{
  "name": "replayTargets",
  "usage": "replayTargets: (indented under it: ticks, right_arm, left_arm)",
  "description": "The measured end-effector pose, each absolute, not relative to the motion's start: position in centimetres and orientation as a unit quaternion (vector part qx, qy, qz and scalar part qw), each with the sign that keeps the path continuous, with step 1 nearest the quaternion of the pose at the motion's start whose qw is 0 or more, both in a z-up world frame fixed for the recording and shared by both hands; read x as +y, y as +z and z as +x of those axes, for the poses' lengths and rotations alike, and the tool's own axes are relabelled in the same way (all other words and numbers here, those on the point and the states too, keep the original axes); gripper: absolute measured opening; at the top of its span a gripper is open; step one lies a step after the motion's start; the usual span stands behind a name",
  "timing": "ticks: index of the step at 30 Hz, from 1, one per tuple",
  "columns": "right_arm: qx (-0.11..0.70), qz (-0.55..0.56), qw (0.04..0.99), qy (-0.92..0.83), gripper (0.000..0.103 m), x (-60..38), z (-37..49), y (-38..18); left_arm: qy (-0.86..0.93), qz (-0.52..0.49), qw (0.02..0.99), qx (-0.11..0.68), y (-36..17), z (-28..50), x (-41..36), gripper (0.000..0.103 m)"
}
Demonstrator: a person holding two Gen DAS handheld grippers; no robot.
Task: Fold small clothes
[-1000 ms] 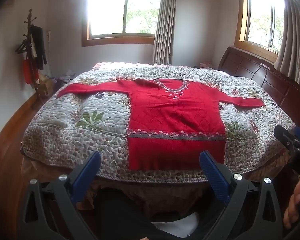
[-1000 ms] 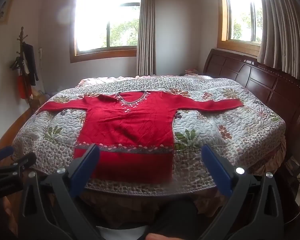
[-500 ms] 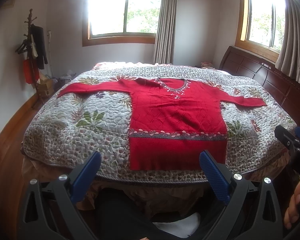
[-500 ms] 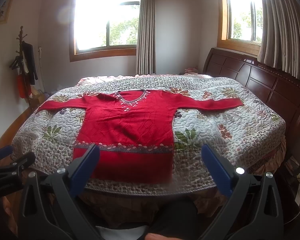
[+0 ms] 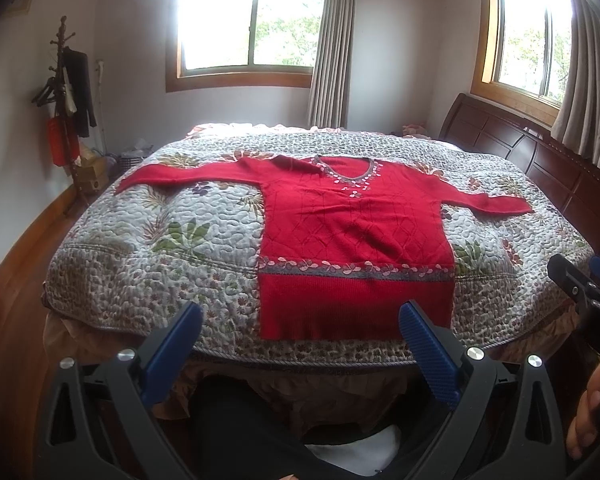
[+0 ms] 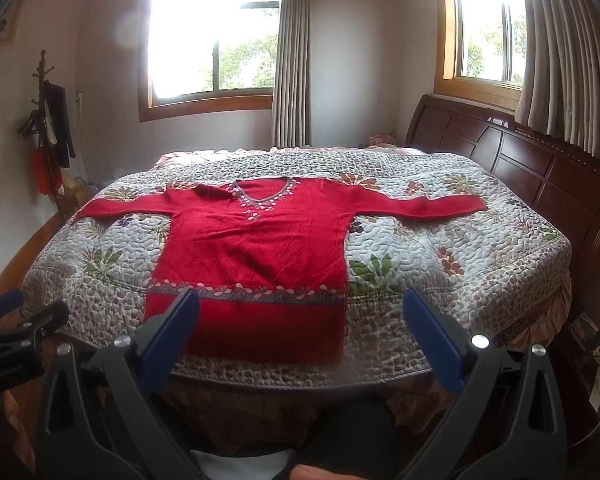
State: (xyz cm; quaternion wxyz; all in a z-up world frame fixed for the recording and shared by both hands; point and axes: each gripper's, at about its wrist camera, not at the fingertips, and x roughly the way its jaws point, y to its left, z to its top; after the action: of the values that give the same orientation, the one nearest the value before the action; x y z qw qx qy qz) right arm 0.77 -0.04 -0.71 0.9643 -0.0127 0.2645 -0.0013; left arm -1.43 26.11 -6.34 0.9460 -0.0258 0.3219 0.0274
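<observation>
Red knit sweater [image 5: 356, 236] lies flat, front up, on the quilted bedspread [image 5: 172, 240] of the bed, hem just inside the near edge, neckline toward the far side, both sleeves stretched straight out to either side. No fold in it yet, so the step in hand reads as the approach before the first fold. Left gripper [image 5: 300, 338] hangs short of the bed's near edge, its blue fingers [image 5: 428, 354] wide apart with nothing between them. Right gripper [image 6: 302, 334] does the same, fingers [image 6: 432, 342] spread wide and empty, the hem showing in the gap from that view. Neither touches cloth. Next move, by my judgement, calls for each gripper to reach one sleeve or shoulder, pinch a single layer of knit without catching the quilt under it, and bring the sleeves in across the body; the sleeve ends lie well apart from the grippers, so it is a long reach across the bed. The knit looks soft and may sag or drag when lifted. Count: one sweater, two sleeves, two grippers, one bed, two windows [image 5: 252, 28], one coat stand [image 5: 66, 112] by the left wall, one dark wooden headboard [image 6: 520, 160] on the right. No other garments laid out to fold in view.
</observation>
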Motion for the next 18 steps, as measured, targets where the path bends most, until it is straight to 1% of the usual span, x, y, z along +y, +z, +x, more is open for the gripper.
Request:
replayTargets:
  ticks: [18]
  right_arm:
    - [0.266, -0.014, 0.964, -0.002, 0.101, -0.01, 0.6, -0.93]
  left_arm:
    - [0.029, -0.025, 0.946, 0.321, -6.59, -1.49, 26.17, 0.099]
